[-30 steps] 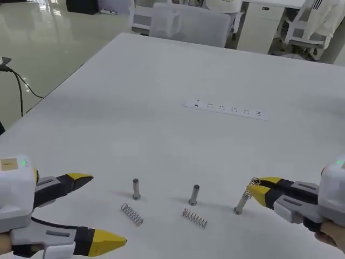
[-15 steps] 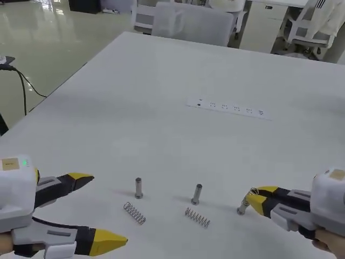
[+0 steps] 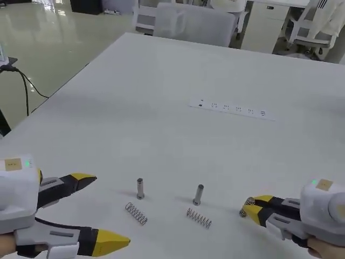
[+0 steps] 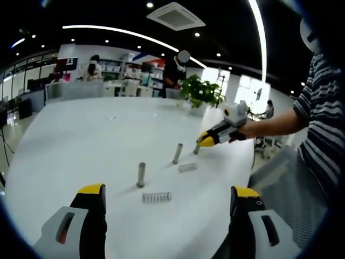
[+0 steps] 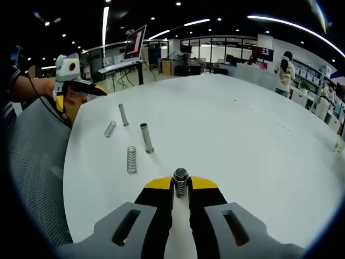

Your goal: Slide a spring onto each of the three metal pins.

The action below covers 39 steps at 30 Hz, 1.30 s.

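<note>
Two bare metal pins [image 3: 140, 188] [image 3: 198, 194] stand upright on the white table [image 3: 161, 102]. A loose spring [image 3: 136, 213] [image 4: 157, 197] lies in front of the left pin, and another spring [image 3: 198, 218] [image 5: 131, 159] lies in front of the middle one. The third pin [image 3: 247, 205] [image 5: 180, 174] stands to the right with a spring [image 5: 181, 186] around its shaft. My right gripper [image 3: 253, 208] [image 5: 180, 188] is shut on that spring, low on the pin. My left gripper [image 3: 99, 210] [image 4: 168, 191] stays open and holds nothing, near the table's front left.
A flush power strip [image 3: 232, 109] sits in the table's middle. Office chairs [image 3: 188, 24] stand at the far edge. A black cable [image 3: 24, 89] hangs off to the left above the floor. In the left gripper view the right gripper [image 4: 213, 137] and a striped sleeve [image 4: 318, 102] show.
My right gripper has dropped lower along the third pin, taking the spring down with it. The left gripper has not moved. The head camera has shifted slightly.
</note>
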Available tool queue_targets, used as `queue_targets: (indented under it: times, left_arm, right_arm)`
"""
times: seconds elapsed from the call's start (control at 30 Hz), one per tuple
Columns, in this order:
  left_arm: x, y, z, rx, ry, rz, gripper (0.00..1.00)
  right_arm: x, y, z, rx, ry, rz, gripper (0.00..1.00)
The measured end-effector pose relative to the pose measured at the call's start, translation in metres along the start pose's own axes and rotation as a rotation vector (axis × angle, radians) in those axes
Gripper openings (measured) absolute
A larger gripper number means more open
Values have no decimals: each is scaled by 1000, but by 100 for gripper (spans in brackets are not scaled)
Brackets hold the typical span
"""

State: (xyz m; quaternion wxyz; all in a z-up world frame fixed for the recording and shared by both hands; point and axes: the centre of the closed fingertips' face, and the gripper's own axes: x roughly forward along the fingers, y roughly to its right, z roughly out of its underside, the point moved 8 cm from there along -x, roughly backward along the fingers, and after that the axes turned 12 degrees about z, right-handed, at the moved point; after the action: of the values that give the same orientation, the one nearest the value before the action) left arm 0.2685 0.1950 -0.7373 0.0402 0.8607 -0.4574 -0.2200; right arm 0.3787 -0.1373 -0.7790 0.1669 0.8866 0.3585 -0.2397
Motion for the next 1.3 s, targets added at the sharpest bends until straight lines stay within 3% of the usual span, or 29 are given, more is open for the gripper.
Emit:
queue_targets:
  times: [0.4,0.73,1.0,1.3]
  left_arm:
    - [4,0,-5,9,-1,14,91]
    - [4,-1,-5,7,-1,18,91]
    - [4,-1,-6,8,0,22,91]
    - [3,0,-3,4,-2,21,91]
  right_arm:
    - [-4,1,-2,1,-16,-8,13]
    - [-23,2,-10,63,37,6,12]
    - [-34,-13,-11,95,59,-20,11]
    - [-31,-28,-6,86,39,-62,11]
